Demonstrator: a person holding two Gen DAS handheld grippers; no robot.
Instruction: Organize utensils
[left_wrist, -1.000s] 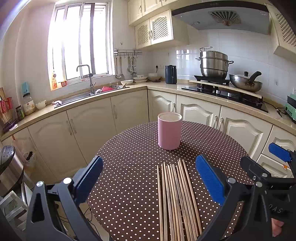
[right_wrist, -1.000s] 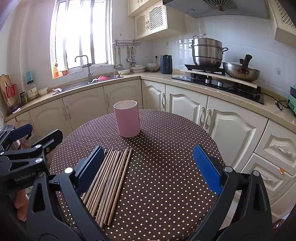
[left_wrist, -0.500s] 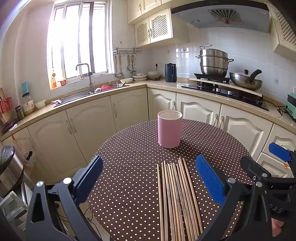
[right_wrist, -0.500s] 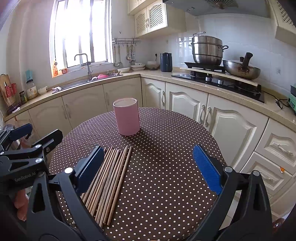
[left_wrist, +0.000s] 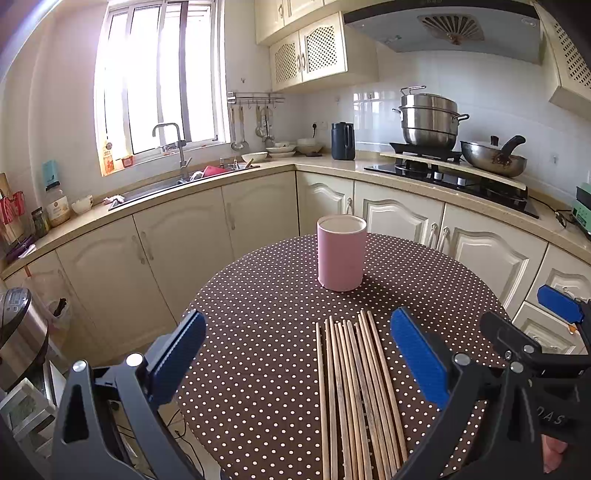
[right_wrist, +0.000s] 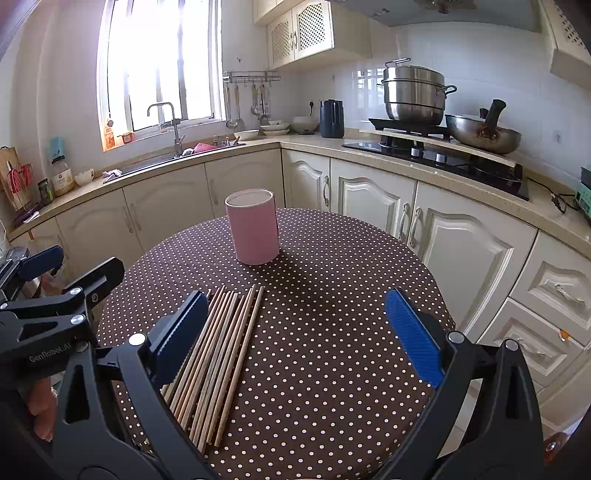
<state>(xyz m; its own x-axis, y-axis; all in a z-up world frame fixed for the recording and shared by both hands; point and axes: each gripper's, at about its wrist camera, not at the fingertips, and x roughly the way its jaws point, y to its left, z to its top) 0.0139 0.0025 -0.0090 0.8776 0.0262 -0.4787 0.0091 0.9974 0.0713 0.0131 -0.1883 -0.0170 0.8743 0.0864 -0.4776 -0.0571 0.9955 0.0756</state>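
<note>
Several wooden chopsticks (left_wrist: 356, 387) lie side by side on a round table with a brown polka-dot cloth (left_wrist: 266, 332). Behind them stands an upright pink cylindrical holder (left_wrist: 341, 253), its mouth facing up. My left gripper (left_wrist: 299, 354) is open above the near table edge, the chopsticks lying between its blue pads, toward the right one. In the right wrist view the chopsticks (right_wrist: 218, 354) run along the left pad, the holder (right_wrist: 253, 230) stands beyond, and my right gripper (right_wrist: 299, 336) is open over bare cloth (right_wrist: 332, 314). Each gripper shows at the edge of the other's view.
Cream kitchen cabinets (left_wrist: 184, 251) curve around behind the table. The counter holds a sink with a tap (left_wrist: 173, 147), a dark kettle (left_wrist: 342, 140), a steamer pot (left_wrist: 430, 120) and a wok (left_wrist: 493, 157) on the hob. A metal cooker (left_wrist: 18, 332) stands at the lower left.
Both views have shifted slightly, so the holder and chopsticks sit a little higher in frame. Both grippers stay open and the objects on the table have not moved.
</note>
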